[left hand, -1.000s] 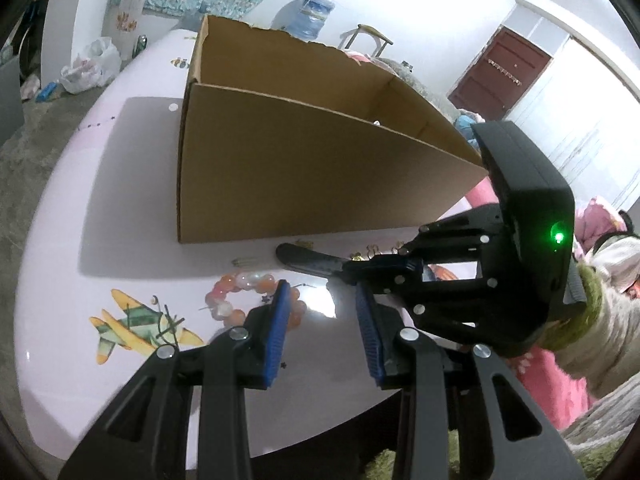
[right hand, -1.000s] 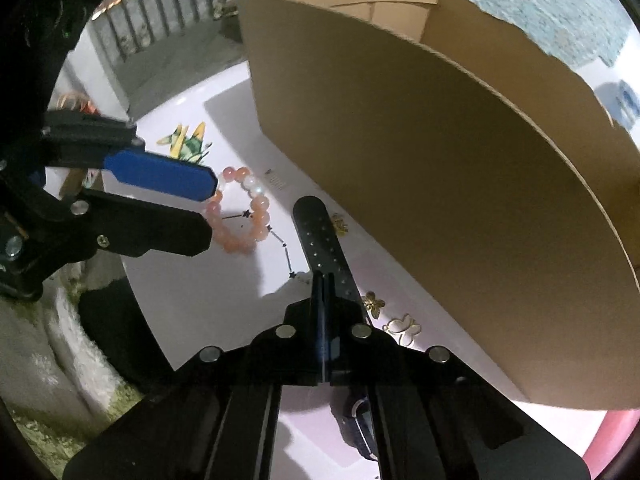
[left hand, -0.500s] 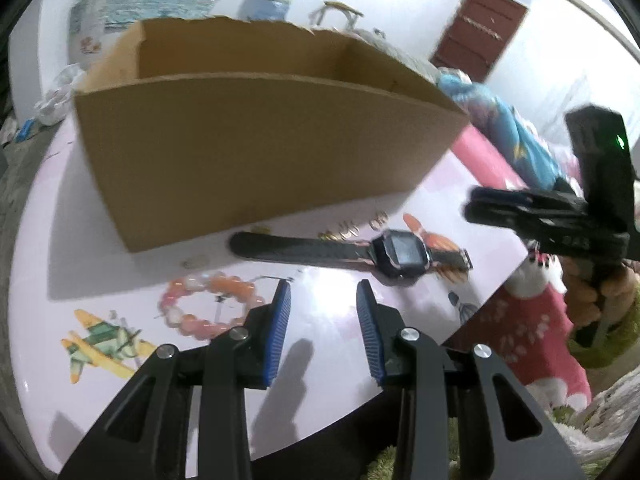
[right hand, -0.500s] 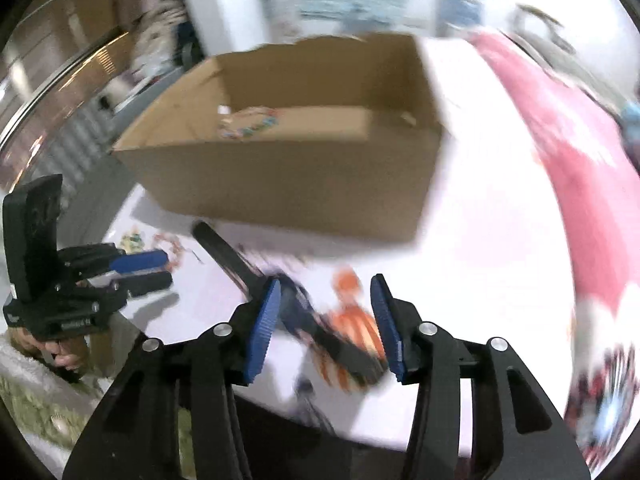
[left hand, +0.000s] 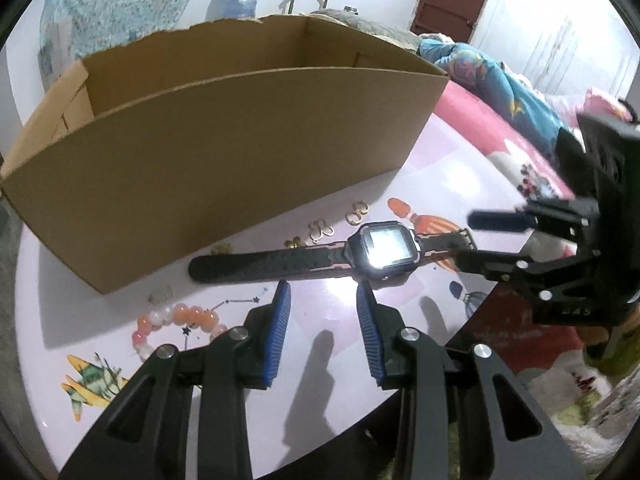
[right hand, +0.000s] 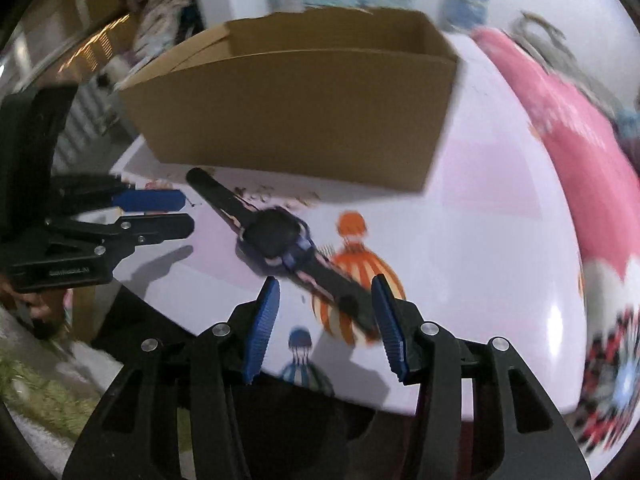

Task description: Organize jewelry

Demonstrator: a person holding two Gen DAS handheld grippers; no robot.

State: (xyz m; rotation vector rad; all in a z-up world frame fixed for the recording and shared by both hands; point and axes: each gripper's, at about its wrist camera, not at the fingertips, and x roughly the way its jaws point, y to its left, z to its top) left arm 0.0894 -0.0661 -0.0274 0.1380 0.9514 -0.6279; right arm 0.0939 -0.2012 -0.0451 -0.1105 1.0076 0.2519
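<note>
Lying flat beside box [left hand: 224,152]: watch [left hand: 352,254] | left view alone shows bracelet [left hand: 176,322], earrings [left hand: 320,230] | left tool [left hand: 324,300], right tool [right hand: 326,294] both spread, empty

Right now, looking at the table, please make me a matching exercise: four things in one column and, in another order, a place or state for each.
Things:
1. watch
2. bracelet
3. box
4. left claw

Places or states:
A. stands open-topped behind the jewelry
B. open, holds nothing
C. lies flat, strap stretched out, in front of the box
D. pink beads, beside the airplane picture

Pairs: 1-C, 2-D, 3-A, 4-B
</note>
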